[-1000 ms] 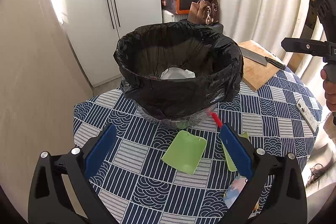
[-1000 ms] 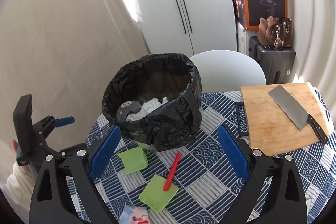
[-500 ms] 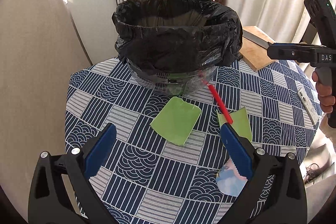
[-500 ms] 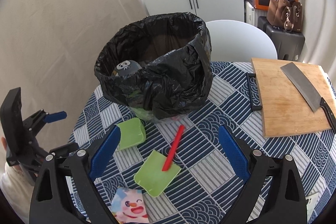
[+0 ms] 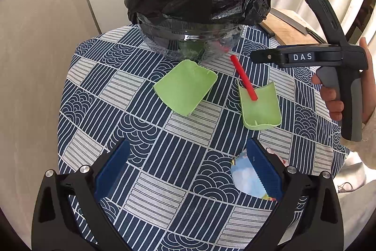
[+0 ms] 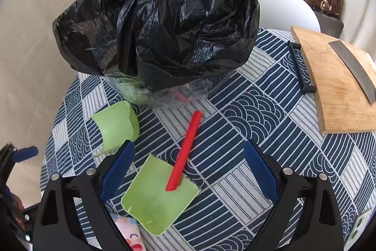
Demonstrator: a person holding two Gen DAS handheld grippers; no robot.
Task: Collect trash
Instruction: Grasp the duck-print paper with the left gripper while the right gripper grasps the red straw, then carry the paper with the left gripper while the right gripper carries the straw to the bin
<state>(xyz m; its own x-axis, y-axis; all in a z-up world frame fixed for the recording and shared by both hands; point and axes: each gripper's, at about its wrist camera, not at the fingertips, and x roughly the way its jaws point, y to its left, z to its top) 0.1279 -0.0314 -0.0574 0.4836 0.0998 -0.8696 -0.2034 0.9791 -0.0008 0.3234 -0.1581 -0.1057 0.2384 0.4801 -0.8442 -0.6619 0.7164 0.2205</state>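
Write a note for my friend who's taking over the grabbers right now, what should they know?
Left gripper: open, empty, low over the table.
Right gripper: open, empty, above the straw and the green piece it lies on.

Things: the bin with the black bag stands at the far side of the table. Two green pieces lie in front of it. The red straw rests with one end on the nearer-right piece. A cartoon wrapper lies by the left gripper's right finger.

Done: some trash seems to be in the bin already, seen through its clear base.
Left: both green pieces, the straw and the wrapper.
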